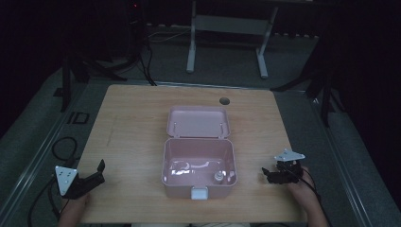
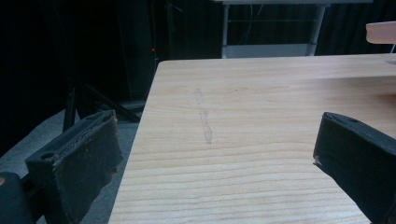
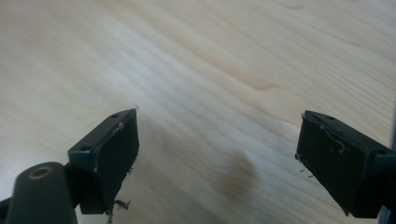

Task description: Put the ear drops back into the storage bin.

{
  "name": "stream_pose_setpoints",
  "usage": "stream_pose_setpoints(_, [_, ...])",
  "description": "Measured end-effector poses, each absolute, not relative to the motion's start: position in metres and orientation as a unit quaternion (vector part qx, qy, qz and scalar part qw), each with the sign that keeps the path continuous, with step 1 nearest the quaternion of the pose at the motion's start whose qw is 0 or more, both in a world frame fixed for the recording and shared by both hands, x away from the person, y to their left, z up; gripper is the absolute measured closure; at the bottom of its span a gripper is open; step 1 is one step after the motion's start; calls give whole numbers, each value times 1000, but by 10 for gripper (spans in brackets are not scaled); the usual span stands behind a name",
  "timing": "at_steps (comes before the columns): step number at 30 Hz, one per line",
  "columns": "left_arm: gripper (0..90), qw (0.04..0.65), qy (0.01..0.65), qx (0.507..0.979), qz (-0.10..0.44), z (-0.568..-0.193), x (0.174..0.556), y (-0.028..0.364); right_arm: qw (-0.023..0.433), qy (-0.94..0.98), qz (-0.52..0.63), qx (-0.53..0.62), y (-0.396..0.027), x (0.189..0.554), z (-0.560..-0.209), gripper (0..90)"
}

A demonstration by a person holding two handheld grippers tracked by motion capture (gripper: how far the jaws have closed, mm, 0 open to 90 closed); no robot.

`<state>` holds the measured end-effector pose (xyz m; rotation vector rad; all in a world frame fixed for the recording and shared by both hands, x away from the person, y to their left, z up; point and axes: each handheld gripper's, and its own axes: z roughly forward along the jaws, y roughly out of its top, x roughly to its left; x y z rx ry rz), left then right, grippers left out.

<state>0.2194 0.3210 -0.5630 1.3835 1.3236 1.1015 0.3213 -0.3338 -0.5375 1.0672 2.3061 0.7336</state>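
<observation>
box (image 1: 198, 168) mid-table (image 1: 132, 123); hand-held grippers flanking

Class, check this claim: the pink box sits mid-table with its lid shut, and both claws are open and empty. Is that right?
Not quite. The high view shows the pink box with its lid open, laid back flat. The rest holds: left claw and right claw are open and empty.

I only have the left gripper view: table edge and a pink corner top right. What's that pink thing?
Observer: A pink box at mid-table, lid flipped open toward the far side.
Operator: Anything in it?
Observer: Small pale items on its floor, one a little round piece; too dim to name.
Operator: Where's the right tool?
Observer: The right tool is near the table's right edge, beside the box, pointing toward it; jaws apart, nothing between them.
Operator: And mine from above?
Observer: The left tool sits at the near left corner, apart from the box.
</observation>
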Motion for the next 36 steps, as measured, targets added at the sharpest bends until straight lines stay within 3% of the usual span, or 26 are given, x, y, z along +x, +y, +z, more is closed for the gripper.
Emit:
stream_pose_setpoints(7, [10, 450, 535, 559, 446, -563, 219, 321, 289, 796, 277, 454, -337, 320, -545, 125])
stream_pose_setpoints(12, [10, 450, 535, 559, 446, -563, 219, 321, 349, 730, 285, 513, -338, 316, -547, 124])
stream_pose_setpoints(25, [10, 451, 535, 560, 443, -563, 220, 322, 424, 651, 370, 509, -335, 297, -544, 124])
stream_pose_setpoints(36, [10, 452, 535, 560, 443, -563, 219, 322, 402, 649, 420, 491, -341, 295, -542, 136])
